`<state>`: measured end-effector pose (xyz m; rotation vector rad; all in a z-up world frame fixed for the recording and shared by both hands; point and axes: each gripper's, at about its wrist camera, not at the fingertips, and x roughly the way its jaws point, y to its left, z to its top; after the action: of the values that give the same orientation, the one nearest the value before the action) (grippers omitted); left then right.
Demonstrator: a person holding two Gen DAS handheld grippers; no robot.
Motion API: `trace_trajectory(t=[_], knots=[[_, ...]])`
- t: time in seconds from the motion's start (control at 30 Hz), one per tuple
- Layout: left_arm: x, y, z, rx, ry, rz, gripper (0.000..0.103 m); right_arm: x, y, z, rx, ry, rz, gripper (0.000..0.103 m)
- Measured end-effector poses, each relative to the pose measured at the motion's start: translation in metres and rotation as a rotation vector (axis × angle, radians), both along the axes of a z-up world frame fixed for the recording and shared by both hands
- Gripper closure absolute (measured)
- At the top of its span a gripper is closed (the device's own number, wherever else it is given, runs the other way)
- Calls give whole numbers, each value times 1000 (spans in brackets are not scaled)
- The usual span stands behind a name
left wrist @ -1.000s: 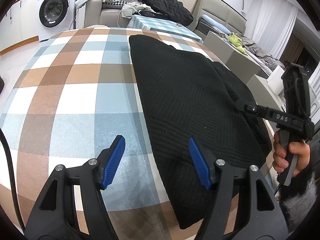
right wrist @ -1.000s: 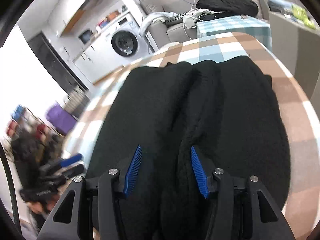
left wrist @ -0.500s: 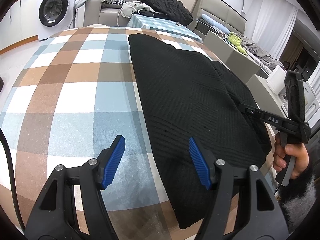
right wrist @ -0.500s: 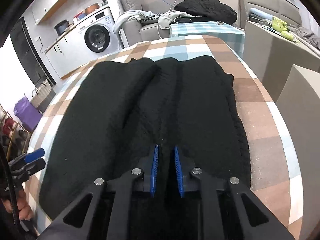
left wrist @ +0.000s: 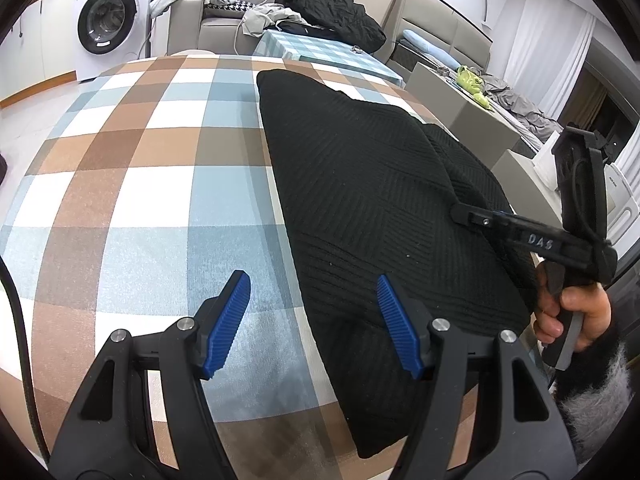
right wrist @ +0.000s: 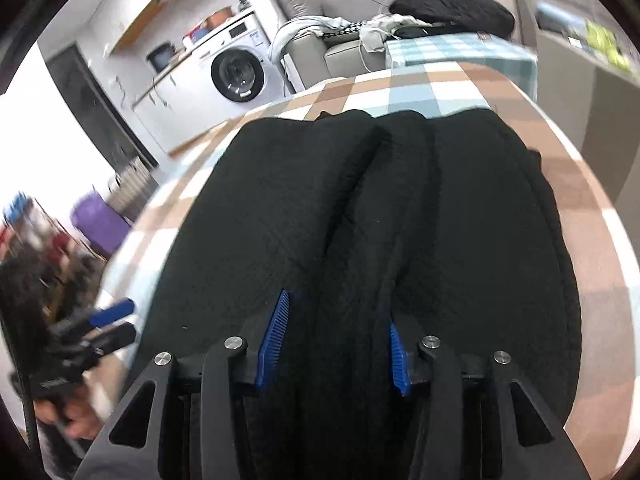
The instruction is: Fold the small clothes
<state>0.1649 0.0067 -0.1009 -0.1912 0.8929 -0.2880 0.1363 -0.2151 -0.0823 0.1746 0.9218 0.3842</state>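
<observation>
A black knitted garment (left wrist: 360,184) lies folded lengthwise on the checked tablecloth (left wrist: 140,184). My left gripper (left wrist: 312,284) hovers open at its near left edge, one finger over the cloth and the other over the knit, nothing between them. My right gripper (right wrist: 338,312) rests low on the garment (right wrist: 280,208) with a raised ridge of knit between its blue pads; its jaws are opening and the pads stand apart. From the left wrist view the right gripper (left wrist: 464,214) reaches onto the garment's right side, held by a hand (left wrist: 576,312).
A washing machine (left wrist: 106,20) stands at the back left. A sofa (left wrist: 188,20) holds a heap of clothes (left wrist: 332,12), beside a small checked table (left wrist: 320,52). Grey boxes (left wrist: 468,116) stand off the table's right edge (right wrist: 568,152).
The right gripper's jaws narrowed on the ridge of knit half a second ago and now stand wider. Its view has tilted back leftward. The left gripper has not moved.
</observation>
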Motion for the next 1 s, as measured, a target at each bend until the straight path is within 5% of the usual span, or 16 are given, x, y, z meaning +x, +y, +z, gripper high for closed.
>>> trace_trajectory(t=[0.07, 0.23, 0.37, 0.5, 0.7, 0.93, 1.0], knots=[[0, 2, 1, -6, -3, 6, 40, 1, 7, 0, -23, -19, 33, 89], [0, 5, 10, -46, -13, 5, 40, -13, 13, 34, -50, -152, 40, 96], [4, 1, 15, -76, -23, -14, 40, -33, -11, 60, -136, -227, -85, 96], [18, -12, 5, -93, 18, -32, 40, -12, -44, 16, -132, -29, -221, 92], [44, -32, -6, -132, 55, -40, 40, -23, -59, 16, -73, -31, -259, 65], [77, -45, -22, -127, 90, 9, 86, -49, -65, 17, -28, -11, -225, 65], [81, -43, -23, -139, 86, 28, 91, -51, -64, 15, -21, -7, -216, 65]])
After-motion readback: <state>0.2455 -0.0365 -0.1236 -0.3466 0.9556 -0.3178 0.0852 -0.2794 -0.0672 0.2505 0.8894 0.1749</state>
